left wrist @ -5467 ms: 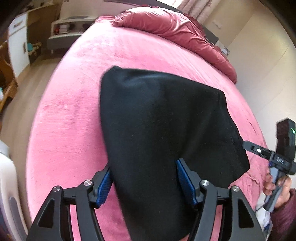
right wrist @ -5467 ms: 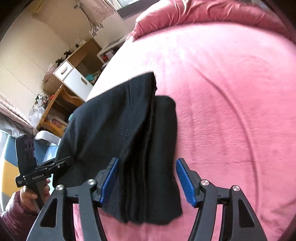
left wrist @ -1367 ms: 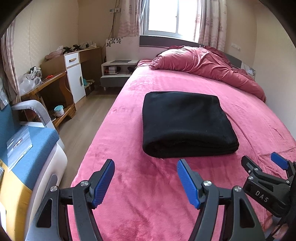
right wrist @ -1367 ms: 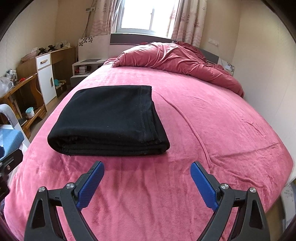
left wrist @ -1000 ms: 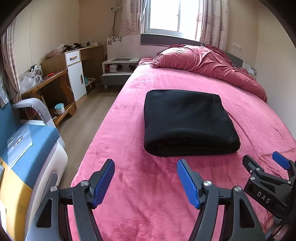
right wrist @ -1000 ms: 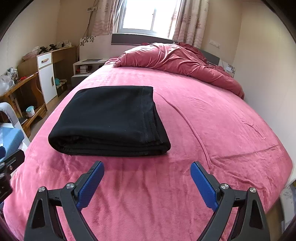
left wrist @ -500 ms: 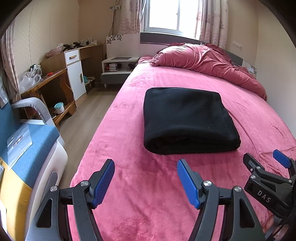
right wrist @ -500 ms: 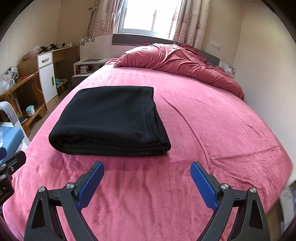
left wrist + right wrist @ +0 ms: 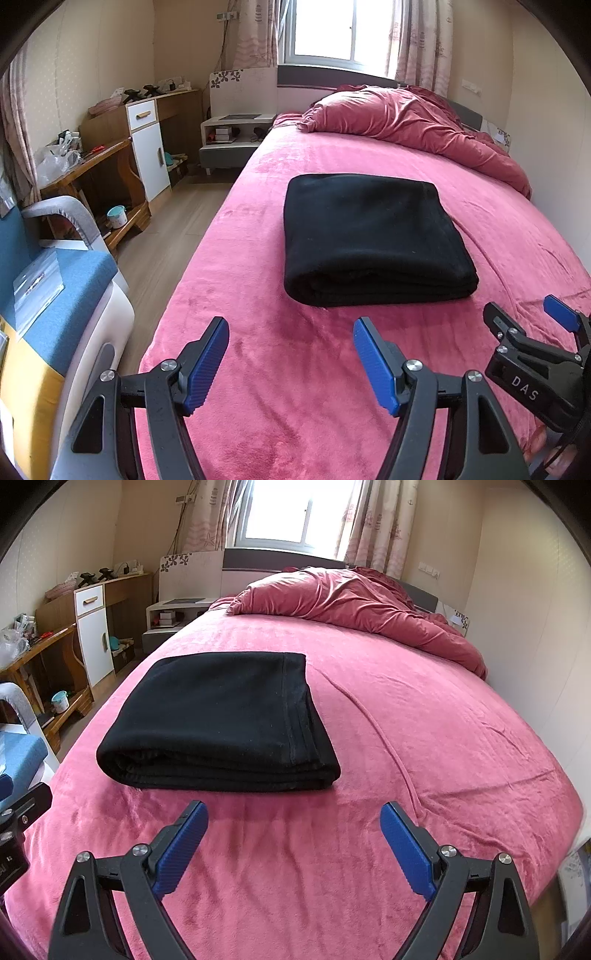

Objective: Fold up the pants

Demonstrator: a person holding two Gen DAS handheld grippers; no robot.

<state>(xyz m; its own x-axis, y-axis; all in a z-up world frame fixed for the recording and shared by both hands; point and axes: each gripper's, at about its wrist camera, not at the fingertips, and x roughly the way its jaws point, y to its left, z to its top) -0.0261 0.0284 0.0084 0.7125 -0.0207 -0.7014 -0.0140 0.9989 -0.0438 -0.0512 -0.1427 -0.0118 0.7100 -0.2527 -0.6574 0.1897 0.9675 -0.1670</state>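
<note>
The black pants [image 9: 373, 236] [image 9: 225, 720] lie folded into a flat rectangular stack on the pink bed cover [image 9: 295, 387] [image 9: 443, 738]. My left gripper [image 9: 291, 328] hovers open over the near end of the bed, short of the stack, with nothing between its blue pads. In the right wrist view my right gripper [image 9: 293, 812] is likewise open and empty, just short of the stack's near edge. The right gripper [image 9: 532, 321] also shows at the lower right of the left wrist view, held by a hand.
A crumpled red duvet [image 9: 406, 122] [image 9: 351, 602] is heaped at the head of the bed under the window. Left of the bed are wood floor, a desk with a white cabinet [image 9: 147, 147], a nightstand [image 9: 232, 136] and a blue-cushioned chair [image 9: 48, 280]. A wall runs along the right side.
Since the earliest frames both grippers have let go of the pants and drawn back from the stack. Over the last second nothing has visibly moved.
</note>
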